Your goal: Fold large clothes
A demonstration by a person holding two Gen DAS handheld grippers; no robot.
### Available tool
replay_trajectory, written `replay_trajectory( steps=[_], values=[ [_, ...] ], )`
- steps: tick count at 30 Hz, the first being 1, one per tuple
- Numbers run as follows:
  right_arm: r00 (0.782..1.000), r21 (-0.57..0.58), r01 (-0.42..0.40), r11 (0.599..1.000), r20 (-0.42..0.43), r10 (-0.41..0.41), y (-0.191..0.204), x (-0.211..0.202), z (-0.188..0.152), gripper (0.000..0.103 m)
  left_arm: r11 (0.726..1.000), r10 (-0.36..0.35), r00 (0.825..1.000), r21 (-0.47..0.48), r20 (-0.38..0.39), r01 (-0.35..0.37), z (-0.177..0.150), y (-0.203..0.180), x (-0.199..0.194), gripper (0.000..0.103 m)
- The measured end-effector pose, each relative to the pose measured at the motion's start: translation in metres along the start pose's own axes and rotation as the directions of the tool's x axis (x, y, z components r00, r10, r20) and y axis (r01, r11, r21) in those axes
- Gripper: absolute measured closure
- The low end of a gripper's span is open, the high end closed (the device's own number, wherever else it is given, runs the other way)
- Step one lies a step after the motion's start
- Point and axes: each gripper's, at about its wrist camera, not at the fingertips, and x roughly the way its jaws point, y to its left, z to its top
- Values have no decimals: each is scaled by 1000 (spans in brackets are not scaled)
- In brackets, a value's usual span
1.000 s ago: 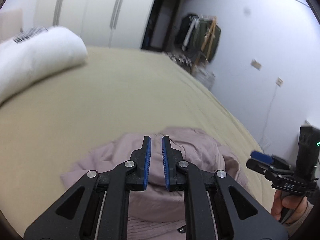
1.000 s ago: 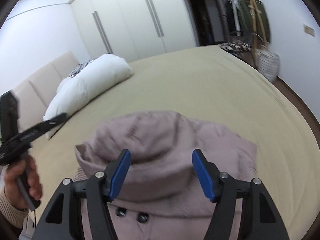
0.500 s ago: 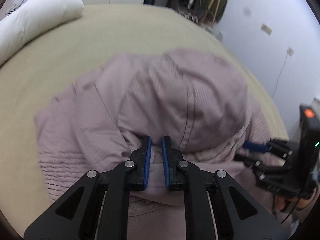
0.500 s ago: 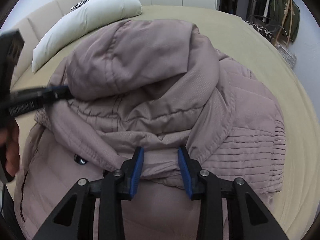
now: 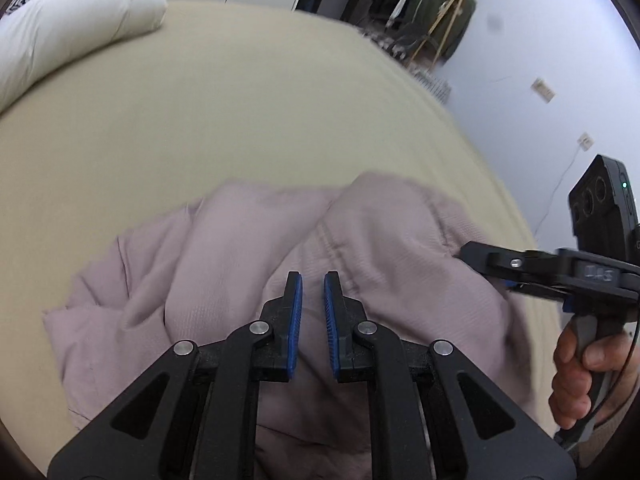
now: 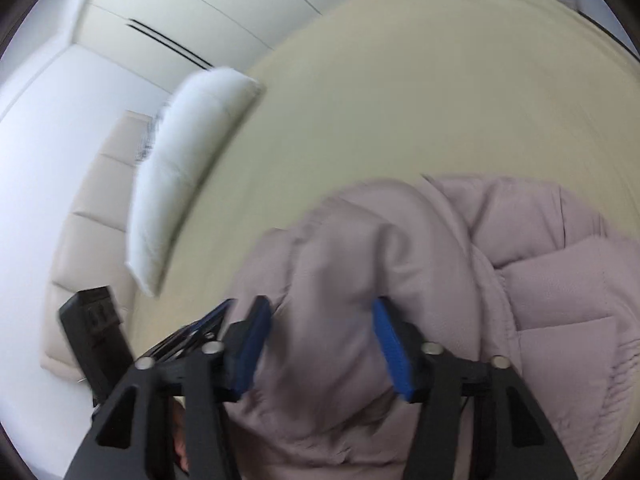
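A dusty-pink padded jacket [image 5: 224,264] lies crumpled on the beige bed [image 5: 240,112]; it also fills the lower right of the right wrist view [image 6: 460,272]. My left gripper [image 5: 312,280] hovers over the jacket's middle with its blue pads a narrow gap apart and nothing between them. My right gripper [image 6: 320,312] is open wide above the jacket's rumpled top part and holds nothing. The right gripper also shows at the right edge of the left wrist view [image 5: 496,268], over the jacket's right side.
A long white pillow [image 5: 68,28] lies at the bed's far left, by a padded headboard [image 6: 92,216]. White wardrobe doors [image 6: 208,12] stand behind. A clothes rack [image 5: 424,12] and a wall with sockets are at the far right.
Both grippers have lifted and tilted up away from the jacket. The right gripper has opened wide and let go of the fabric it was pinching. The left gap stays narrow.
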Motion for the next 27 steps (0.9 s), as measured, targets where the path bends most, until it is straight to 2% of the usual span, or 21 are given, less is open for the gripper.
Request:
replay_trajectory(
  steps=[1,5,9,12,14,16,18,21,24,25,27],
  values=[
    [999,-21,39,999,7,-39,-2,4,-4,86,1000,15,1000,10,-4,-15,-6,4,6,93],
    [997,-34,48,998,60,-46,-10,6,-27,90,996,50,999,77,-2,-50,-22,1,27,93],
    [992,-64,45,997,117,-37,-23,14,-44,92,994,55,998,92,-7,-54,-29,2,31,93],
    [995,-49,33,998,91,-28,-23,6,-36,92,991,71,997,115,-20,-68,-30,0,24,93],
    [991,-56,42,998,132,-35,-15,-17,-28,86,995,58,998,85,32,-61,-31,-6,4,93],
    [974,-91,37,995,226,-15,-5,-41,-18,73,997,15,992,74,127,-25,-26,-10,-22,93],
    [969,-115,39,993,247,-10,4,-46,-4,70,995,-3,983,100,185,-16,-23,-21,-36,93],
    [981,-124,49,991,190,-25,11,-20,18,70,987,29,993,153,115,-47,-19,-30,-10,93],
    [984,-90,154,984,102,-145,-8,22,25,71,990,91,996,110,12,-92,-21,-14,33,93],
    [985,-85,156,984,90,-149,-18,33,21,74,994,69,998,88,0,-69,-23,-5,42,93],
    [985,-89,125,988,131,-112,-31,38,9,75,994,55,998,94,11,-55,-28,1,51,93]
  ],
)
